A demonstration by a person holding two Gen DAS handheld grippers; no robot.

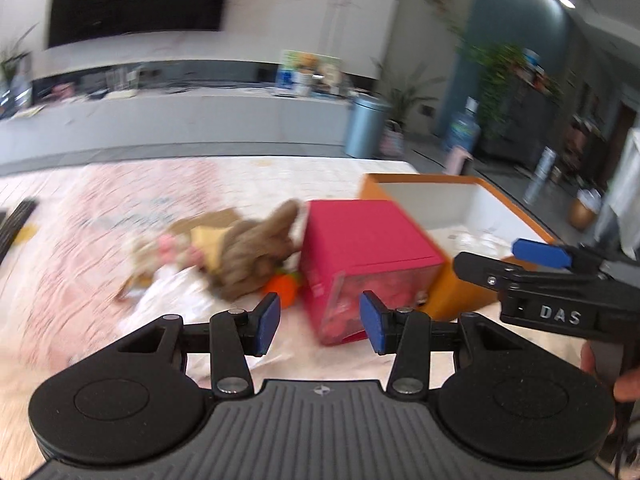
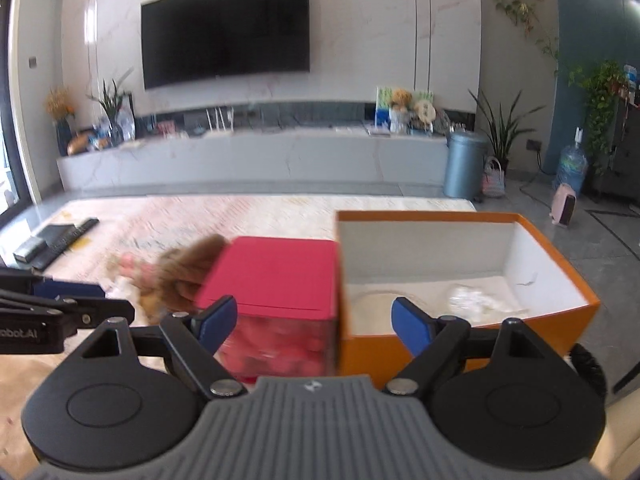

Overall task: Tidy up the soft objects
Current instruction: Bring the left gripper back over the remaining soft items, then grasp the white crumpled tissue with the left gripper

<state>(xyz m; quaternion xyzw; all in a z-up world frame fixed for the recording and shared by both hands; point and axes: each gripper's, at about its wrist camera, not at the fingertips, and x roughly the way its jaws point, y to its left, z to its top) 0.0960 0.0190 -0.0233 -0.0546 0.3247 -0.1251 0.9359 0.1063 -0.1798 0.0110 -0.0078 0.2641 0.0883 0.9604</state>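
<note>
Left of the pink box (image 1: 368, 236), the brown plush toy (image 1: 256, 256) lies on the desk (image 1: 80, 248), ahead-left of the left tongs (image 1: 319, 323), the nearer pair; both tongs empty, half-spread; right tongs (image 2: 314, 326) wide.

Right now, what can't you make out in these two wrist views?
- Plush toys, left wrist view: motion blur smears them; how many cannot be told. In the right wrist view the red box hides part of them.
- Red box contents, both views: blurred behind its clear front.
- Clear item in the orange box, right wrist view: too faint to identify.
- Orange toy, left wrist view: partly behind the left gripper finger.
</note>
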